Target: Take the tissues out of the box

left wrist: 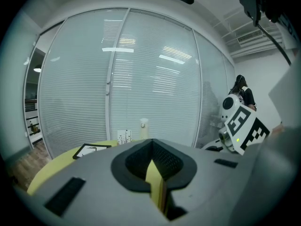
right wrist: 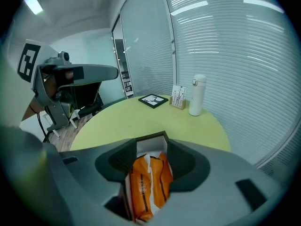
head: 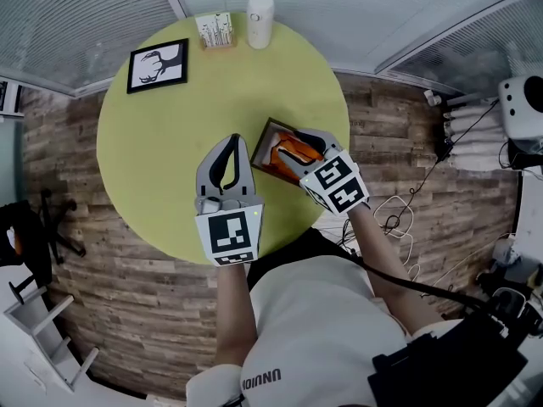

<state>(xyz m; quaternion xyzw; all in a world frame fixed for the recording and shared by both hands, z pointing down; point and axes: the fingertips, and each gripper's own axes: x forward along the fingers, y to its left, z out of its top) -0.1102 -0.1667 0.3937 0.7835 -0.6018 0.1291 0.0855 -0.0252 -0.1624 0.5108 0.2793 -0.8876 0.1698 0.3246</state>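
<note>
A small open box (head: 262, 149) lies on the round yellow-green table (head: 153, 159), right of centre. Orange tissue packs (head: 292, 151) fill it. My right gripper (head: 300, 146) reaches over the box from the near right. In the right gripper view the jaws stand wide with an orange pack (right wrist: 148, 185) in the gap between them, and the box's white inner wall (right wrist: 151, 145) shows beyond; the right gripper (right wrist: 150, 157) is open. My left gripper (head: 238, 140) rests on the table just left of the box, tips together, holding nothing; only table shows through the thin slit of the left gripper (left wrist: 151, 144).
At the table's far edge stand a framed deer picture (head: 158, 65), a small card holder (head: 215, 30) and a white bottle (head: 260, 20). Glass walls with blinds close off the back. Cables (head: 399, 219) lie on the wooden floor at the right, and a chair base (head: 51, 227) at the left.
</note>
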